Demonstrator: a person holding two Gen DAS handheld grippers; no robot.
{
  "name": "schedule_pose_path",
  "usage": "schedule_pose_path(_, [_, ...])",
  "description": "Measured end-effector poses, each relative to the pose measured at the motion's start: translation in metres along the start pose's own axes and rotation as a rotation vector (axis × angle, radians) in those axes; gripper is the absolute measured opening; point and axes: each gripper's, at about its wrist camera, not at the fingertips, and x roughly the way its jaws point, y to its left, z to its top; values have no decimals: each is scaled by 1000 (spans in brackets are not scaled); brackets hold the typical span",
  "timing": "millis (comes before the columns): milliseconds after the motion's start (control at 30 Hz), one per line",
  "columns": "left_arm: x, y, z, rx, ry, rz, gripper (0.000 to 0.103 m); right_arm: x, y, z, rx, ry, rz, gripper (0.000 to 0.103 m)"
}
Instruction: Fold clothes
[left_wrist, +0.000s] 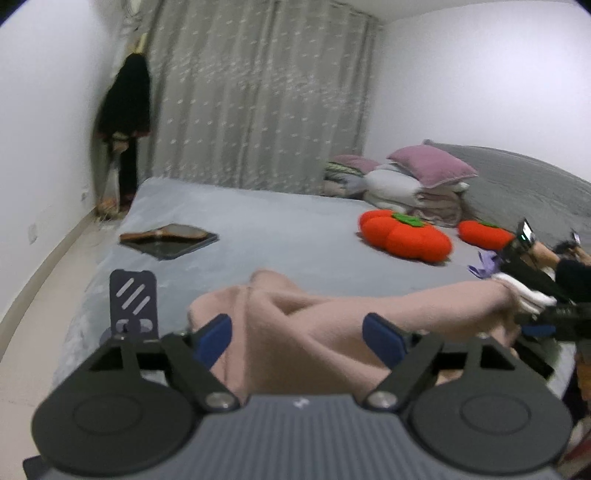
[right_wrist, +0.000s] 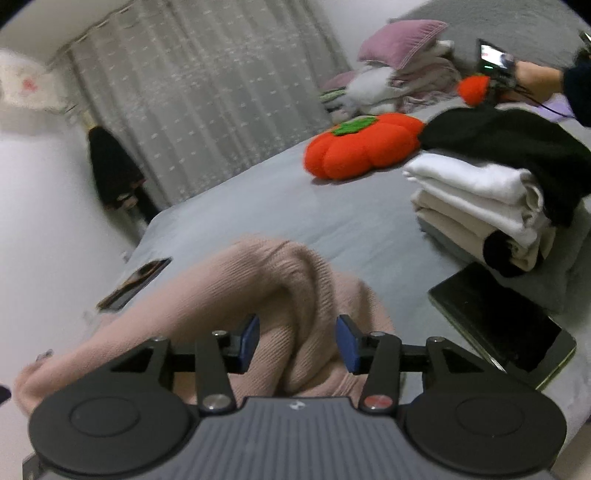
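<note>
- Near the bed's front edge: pink ribbed knit sweater lay bunched and creased, not folded flat.
- Toward the right edge: stack of folded white, cream and black clothes sat done.
- Left gripper: spread wide, straddling the knit, pinching nothing.
- Right gripper: spread likewise over a fold.

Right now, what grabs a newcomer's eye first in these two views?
The rumpled pink knit sweater fills the foreground on the grey bed, with the left gripper and right gripper both open around its folds. Next, the bright orange pumpkin-shaped cushion farther up the bed, beside a stack of folded clothes topped by a black garment.
</note>
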Motion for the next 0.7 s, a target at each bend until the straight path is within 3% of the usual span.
schedule_pose_path(233, [-17,-31,-24,197,51,-107,82,-3,45,-23,-257,44,27,58])
schedule_pose_path(433, [-7,-67,-59,391,133,-182,81,13,83,-52,-520,104,19,59])
schedule_pose_path(700, [15,-87,-99,536,192,-134,77,31,83,-61,-545,103,-39,59])
